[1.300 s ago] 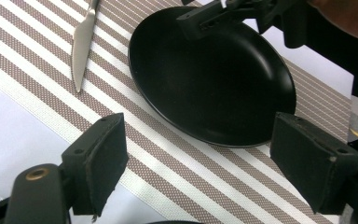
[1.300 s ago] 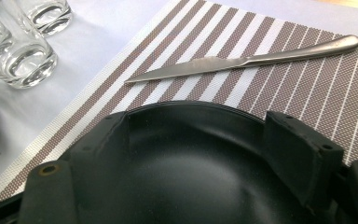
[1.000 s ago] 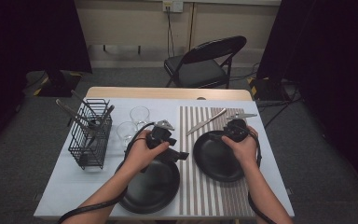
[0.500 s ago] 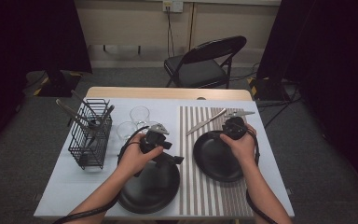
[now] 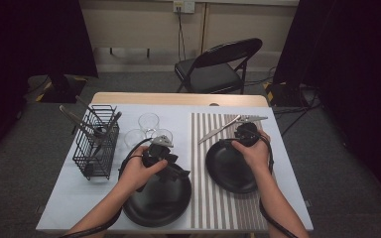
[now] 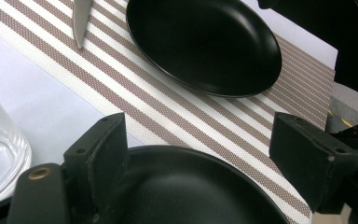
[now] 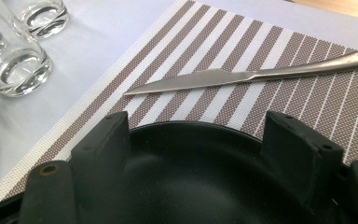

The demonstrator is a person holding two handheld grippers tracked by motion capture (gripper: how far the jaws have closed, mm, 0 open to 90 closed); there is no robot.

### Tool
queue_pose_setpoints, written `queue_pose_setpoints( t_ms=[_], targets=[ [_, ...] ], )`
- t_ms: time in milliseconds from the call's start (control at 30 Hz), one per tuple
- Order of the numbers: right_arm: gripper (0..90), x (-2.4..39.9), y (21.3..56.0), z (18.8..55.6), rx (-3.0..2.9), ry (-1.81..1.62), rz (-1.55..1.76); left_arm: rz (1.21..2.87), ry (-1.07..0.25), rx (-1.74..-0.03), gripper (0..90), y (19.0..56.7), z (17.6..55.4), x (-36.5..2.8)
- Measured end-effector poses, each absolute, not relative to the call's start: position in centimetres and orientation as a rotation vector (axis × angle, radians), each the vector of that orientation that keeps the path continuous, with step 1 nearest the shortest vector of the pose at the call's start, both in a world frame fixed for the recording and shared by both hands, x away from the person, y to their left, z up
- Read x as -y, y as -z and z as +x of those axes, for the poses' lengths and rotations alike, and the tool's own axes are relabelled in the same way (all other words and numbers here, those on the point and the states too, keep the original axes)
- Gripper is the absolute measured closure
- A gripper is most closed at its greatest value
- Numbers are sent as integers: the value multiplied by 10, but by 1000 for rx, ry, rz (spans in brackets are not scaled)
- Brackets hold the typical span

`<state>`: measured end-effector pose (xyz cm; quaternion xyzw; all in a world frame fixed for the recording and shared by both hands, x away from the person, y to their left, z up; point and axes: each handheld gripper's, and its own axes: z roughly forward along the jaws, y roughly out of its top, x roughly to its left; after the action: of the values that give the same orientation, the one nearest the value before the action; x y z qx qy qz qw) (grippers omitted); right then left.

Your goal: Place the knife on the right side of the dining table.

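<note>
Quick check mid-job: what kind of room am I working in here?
Most likely a staged recording room, not a real dining room: black curtains hang at both sides, a black folding metal chair stands on grey carpet, and the small white table carries a striped placemat with black round plates.

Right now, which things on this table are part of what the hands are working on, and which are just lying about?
In hand:
- left black plate, under the left claw
- right black plate, under the right claw

Lying about:
- knife on the striped placemat
- three glasses
- wire basket of utensils
- folding chair
</note>
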<state>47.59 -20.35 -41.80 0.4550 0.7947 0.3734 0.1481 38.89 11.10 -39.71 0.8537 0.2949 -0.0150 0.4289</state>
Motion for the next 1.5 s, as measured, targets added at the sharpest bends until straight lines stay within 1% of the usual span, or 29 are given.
queue_pose_setpoints(
  t_ms=[300, 667, 733, 1033, 1267, 1500],
  targets=[
    [230, 202, 420, 482, -2298, -1065, 1318, 2143, 26, -722, 192, 398, 382, -118],
    [235, 206, 424, 489, -2293, -1079, 1339, 2136, 46, -718, 192, 401, 371, -125],
    [251, 210, 425, 492, -2285, -1085, 1351, 2137, 47, -715, 192, 402, 370, -127],
    [269, 212, 428, 500, -2278, -1088, 1358, 2134, 43, -730, 192, 405, 367, -133],
    [303, 211, 431, 509, -2291, -1079, 1348, 2134, 45, -733, 191, 406, 363, -137],
    [310, 209, 435, 518, -2296, -1058, 1341, 2122, 55, -749, 191, 408, 360, -142]
  ],
)
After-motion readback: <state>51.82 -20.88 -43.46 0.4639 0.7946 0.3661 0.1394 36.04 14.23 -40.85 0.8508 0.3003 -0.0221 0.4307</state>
